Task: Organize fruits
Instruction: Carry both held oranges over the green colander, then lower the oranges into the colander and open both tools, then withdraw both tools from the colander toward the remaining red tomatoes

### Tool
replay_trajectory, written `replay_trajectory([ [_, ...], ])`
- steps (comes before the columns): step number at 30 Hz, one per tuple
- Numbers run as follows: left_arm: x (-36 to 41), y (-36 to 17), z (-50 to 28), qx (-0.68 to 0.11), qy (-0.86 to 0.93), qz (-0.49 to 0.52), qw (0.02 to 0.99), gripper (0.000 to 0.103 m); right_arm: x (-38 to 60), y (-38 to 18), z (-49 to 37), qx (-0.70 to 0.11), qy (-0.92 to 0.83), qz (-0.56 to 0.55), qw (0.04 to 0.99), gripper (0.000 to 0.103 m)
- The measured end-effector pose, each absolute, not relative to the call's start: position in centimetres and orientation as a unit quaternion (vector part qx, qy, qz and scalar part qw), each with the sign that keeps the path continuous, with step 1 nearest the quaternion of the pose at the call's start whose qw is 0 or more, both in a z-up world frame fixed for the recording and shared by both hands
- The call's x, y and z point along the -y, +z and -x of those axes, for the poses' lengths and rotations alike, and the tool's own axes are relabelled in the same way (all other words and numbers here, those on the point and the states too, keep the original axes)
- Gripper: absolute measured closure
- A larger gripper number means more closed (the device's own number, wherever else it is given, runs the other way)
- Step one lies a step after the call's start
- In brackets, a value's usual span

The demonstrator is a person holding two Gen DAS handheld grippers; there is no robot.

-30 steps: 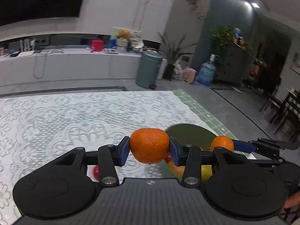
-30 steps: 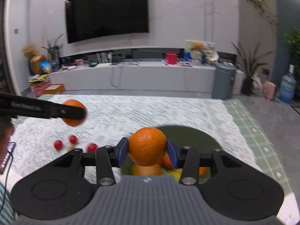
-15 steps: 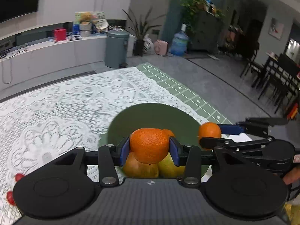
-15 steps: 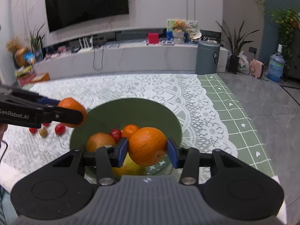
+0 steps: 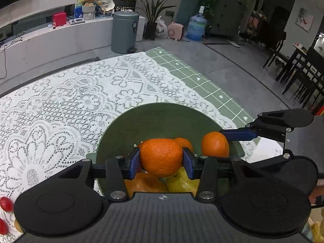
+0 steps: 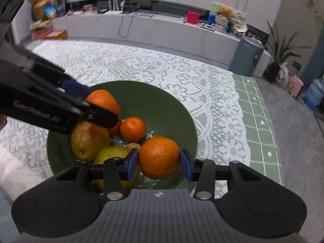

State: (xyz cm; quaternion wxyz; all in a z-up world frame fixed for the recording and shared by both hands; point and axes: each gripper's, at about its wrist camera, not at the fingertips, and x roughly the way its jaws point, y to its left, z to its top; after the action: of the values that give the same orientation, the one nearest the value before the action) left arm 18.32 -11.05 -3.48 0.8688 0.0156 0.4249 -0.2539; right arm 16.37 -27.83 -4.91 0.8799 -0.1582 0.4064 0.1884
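My left gripper (image 5: 161,162) is shut on an orange (image 5: 160,156), hanging over the near-left part of a green bowl (image 5: 162,111). My right gripper (image 6: 160,162) is shut on a second orange (image 6: 159,158), above the bowl's (image 6: 168,105) near-right side. Each gripper shows in the other's view, a small gap apart: the right one (image 5: 217,141) from the right, the left one (image 6: 101,103) from the left. Inside the bowl lie a brownish pear (image 6: 89,139), a yellow-green pear (image 6: 113,155), a small mandarin (image 6: 133,129) and a red tomato (image 6: 115,129).
The bowl stands on a white lace tablecloth (image 5: 60,105) over a green checked cloth (image 6: 261,125). Red cherry tomatoes (image 5: 5,203) lie on the lace at the far left. The table's edge and grey floor lie to the right, and a grey bin (image 5: 124,32) stands beyond.
Both grippers have carried their oranges from over the lace to above the bowl and tipped downward. The fruit inside the bowl has come into view.
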Motion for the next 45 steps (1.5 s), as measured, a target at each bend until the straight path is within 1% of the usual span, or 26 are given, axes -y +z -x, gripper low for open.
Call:
replay_trajectory([
  [4, 11.4, -4.1, -19.0, -0.436, -0.242, -0.030, 0.866, 0.053, 27.1, -5.2, -17.1, -0.417, 0.196, 0.182, 0.869, 0.060],
  [9, 11.2, -4.9, -19.6, -0.454, -0.242, -0.025, 0.857, 0.053, 26.8, -5.7, -17.5, -0.431, 0.198, 0.191, 0.859, 0.060],
  [17, 11.1, -5.0, -19.8, -0.455, -0.249, -0.021, 0.855, 0.052, 26.6, -6.4, -18.2, -0.448, 0.190, 0.198, 0.851, 0.060],
  [22, 11.2, -5.0, -19.6, -0.451, -0.252, -0.021, 0.856, 0.052, 26.4, -6.1, -18.1, -0.440, 0.187, 0.207, 0.853, 0.059],
  [24, 11.1, -4.8, -19.5, -0.449, -0.255, -0.020, 0.856, 0.048, 26.3, -5.7, -18.1, -0.436, 0.186, 0.206, 0.856, 0.058],
  [28, 10.6, -3.6, -18.9, -0.433, -0.261, -0.012, 0.863, 0.045, 26.0, -4.8, -17.9, -0.423, 0.181, 0.208, 0.863, 0.051],
  [30, 10.3, -2.8, -18.5, -0.421, -0.263, -0.005, 0.868, 0.041, 25.7, -4.2, -17.6, -0.412, 0.177, 0.206, 0.869, 0.048],
  [32, 9.5, -2.0, -17.9, -0.406, -0.261, 0.006, 0.876, 0.040, 25.4, -3.6, -17.1, -0.397, 0.171, 0.202, 0.879, 0.038],
  [35, 8.5, -0.9, -17.3, -0.386, -0.251, 0.011, 0.888, 0.040, 24.8, -2.8, -16.1, -0.378, 0.156, 0.187, 0.893, 0.030],
  [37, 7.6, -0.1, -16.7, -0.370, -0.243, 0.008, 0.897, 0.040, 24.5, -2.2, -15.4, -0.367, 0.150, 0.166, 0.903, 0.030],
  [40, 5.9, 0.9, -15.5, -0.352, -0.225, 0.007, 0.908, 0.040, 23.6, -1.4, -14.2, -0.351, 0.150, 0.130, 0.915, 0.023],
  [45, 2.4, 1.5, -13.3, -0.333, -0.190, 0.012, 0.923, 0.040, 21.0, -0.6, -12.4, -0.321, 0.163, 0.085, 0.929, 0.022],
])
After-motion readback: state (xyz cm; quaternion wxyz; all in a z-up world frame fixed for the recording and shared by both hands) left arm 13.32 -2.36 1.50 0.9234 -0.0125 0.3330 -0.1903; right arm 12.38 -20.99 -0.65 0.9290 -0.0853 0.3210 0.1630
